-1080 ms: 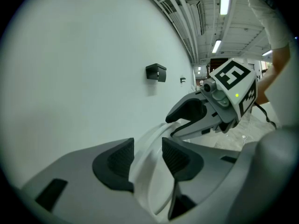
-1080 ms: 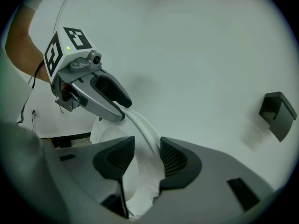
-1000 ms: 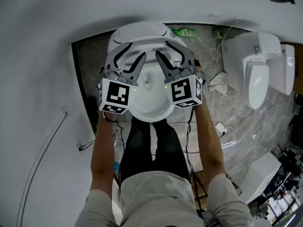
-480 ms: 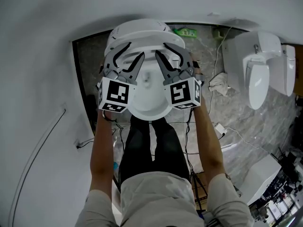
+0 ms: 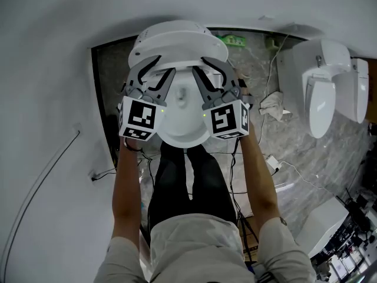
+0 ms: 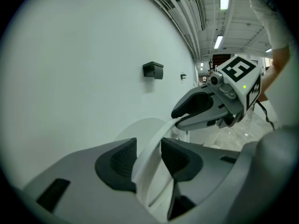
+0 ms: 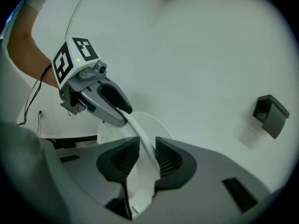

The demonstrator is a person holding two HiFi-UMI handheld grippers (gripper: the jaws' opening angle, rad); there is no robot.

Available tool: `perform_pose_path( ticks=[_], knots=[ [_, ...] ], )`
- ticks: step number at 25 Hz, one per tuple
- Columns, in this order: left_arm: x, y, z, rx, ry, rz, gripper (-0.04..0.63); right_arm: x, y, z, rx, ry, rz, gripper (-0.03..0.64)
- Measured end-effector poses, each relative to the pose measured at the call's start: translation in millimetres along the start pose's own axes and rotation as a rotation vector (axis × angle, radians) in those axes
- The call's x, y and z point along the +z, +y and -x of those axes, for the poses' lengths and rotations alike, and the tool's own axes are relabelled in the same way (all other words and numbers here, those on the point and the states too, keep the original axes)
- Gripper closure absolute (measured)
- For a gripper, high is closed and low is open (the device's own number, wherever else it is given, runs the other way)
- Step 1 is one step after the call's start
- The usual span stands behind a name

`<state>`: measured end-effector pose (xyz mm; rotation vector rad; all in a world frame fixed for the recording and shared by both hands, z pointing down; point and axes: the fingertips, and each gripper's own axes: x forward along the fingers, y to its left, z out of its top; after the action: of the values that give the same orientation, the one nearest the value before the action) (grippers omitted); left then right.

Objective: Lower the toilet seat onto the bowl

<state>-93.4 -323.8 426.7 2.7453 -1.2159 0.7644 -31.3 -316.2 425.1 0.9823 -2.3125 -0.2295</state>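
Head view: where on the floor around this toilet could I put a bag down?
The narrow marble strip between the white wall and the toilet bowl looks bare. The floor to the right of the bowl is crowded, with a green bottle, a crumpled cloth and a second toilet.

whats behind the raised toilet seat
The upright lid stands right behind the toilet seat, with the white wall beyond. Whatever sits between lid and wall is covered in every view.
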Motion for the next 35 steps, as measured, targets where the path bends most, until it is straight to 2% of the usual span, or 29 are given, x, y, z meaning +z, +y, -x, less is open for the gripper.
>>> perform_pose_path(
  ticks=[7,15,28,35],
  knots=[
    [-7,-13,11,-0.004,0.007,0.012,0.417,-3,12,8,0.022,0.001,0.057,0.48],
    [-11,-28,22,0.012,0.002,0.015,0.416,-7,26,18,0.088,-0.023,0.043,0.488],
    [-21,-57,46,0.055,0.009,0.012,0.407,-14,54,45,0.129,-0.033,0.072,0.489],
    [-39,-78,63,0.076,0.038,0.021,0.407,-19,76,61,0.153,-0.035,0.088,0.486]
  ],
)
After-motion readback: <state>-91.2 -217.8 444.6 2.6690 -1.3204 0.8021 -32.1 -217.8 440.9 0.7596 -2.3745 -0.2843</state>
